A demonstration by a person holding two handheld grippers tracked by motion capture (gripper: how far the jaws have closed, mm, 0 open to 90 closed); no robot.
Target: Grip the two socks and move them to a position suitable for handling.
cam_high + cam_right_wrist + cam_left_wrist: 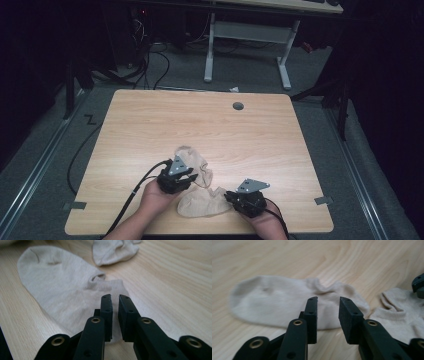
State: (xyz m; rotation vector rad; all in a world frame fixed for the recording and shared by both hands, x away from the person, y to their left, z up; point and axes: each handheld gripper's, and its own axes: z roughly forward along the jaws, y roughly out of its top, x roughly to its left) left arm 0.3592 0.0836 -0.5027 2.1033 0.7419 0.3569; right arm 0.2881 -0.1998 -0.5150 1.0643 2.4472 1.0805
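Two beige ankle socks lie on the wooden table (pixel 260 145) near its front edge. One sock (pixel 192 161) lies crumpled by my left gripper (pixel 191 176); in the left gripper view it lies flat (pixel 274 300) just beyond the jaws. My left gripper (pixel 328 302) is open with nothing between its pads. The other sock (pixel 202 204) spreads flat between the two hands. My right gripper (pixel 229 196) points at it from the right. In the right gripper view its cuff (pixel 107 286) lies under the jaws; my right gripper (pixel 115 298) shows a narrow gap, pinching nothing.
A round cable hole (pixel 238 106) sits near the table's far edge. Beyond the table stands a white desk frame (pixel 247 35), with cables (pixel 150 65) on the dark floor. The tip of the right gripper (pixel 419 285) juts in over the second sock (pixel 399 312).
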